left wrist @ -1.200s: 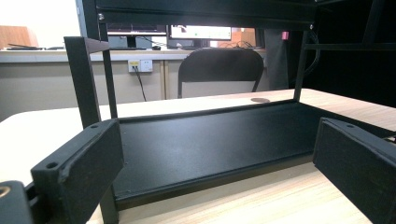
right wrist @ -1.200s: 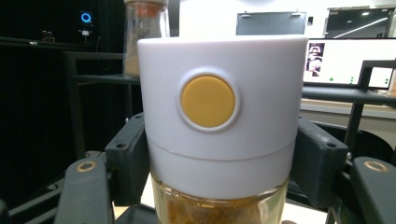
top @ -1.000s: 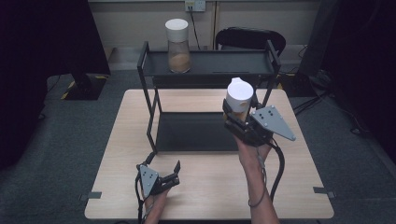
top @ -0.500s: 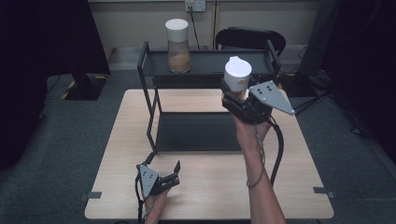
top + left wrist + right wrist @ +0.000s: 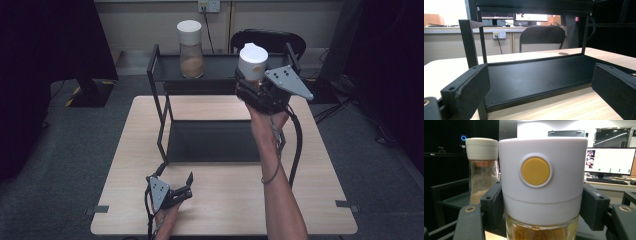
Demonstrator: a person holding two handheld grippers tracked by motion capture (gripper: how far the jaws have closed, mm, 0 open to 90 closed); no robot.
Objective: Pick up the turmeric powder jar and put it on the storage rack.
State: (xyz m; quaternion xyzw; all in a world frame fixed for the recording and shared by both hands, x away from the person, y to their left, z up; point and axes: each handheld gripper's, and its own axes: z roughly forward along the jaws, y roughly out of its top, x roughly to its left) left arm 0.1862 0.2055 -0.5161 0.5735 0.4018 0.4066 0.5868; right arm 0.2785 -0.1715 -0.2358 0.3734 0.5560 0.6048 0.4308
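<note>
Two jars (image 5: 190, 49) concern us: one stands on the rack's top shelf (image 5: 215, 74), the other, white-lidded (image 5: 251, 65), is clamped between our right gripper (image 5: 256, 84) pads. We keep it upright and set it beside its twin; our left gripper (image 5: 176, 186) rests, jaws apart.

High view: from above, facing forward and down on the counter (image 5: 225, 210). Left claw view: low, near the counter, facing the rack (image 5: 534, 75). Right claw view: very close to the held jar (image 5: 541, 182). Shared: rack, jars.

top shelf (image 5: 220, 75) apparently open right of jar (image 5: 190, 49)
</note>
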